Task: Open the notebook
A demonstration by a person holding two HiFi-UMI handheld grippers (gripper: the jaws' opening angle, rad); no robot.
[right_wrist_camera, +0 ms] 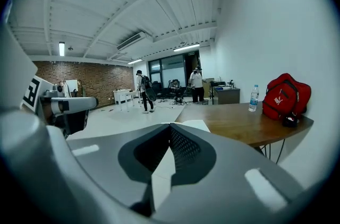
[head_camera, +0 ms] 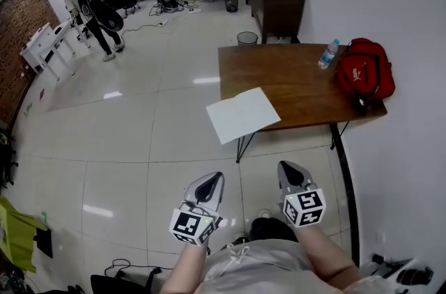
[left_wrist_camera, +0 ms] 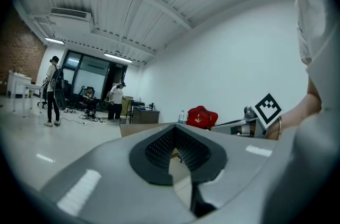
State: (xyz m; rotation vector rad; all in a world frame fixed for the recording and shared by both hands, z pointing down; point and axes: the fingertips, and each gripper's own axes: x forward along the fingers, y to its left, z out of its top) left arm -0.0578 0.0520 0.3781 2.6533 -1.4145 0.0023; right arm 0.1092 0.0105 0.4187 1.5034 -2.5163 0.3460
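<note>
The left gripper and right gripper hover with jaws pressed together, empty, well short of the white notebook at twelve o'clock on the table.

L gripper + R gripper: grey shells, blk ribbed jaws | b/w marker cubes | white drawstring top

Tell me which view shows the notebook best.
The head view: it looks down on the whole notebook, overhanging a corner of the table. The right gripper view shows only a thin edge past the jaws; the left gripper view does not show it clearly.
</note>
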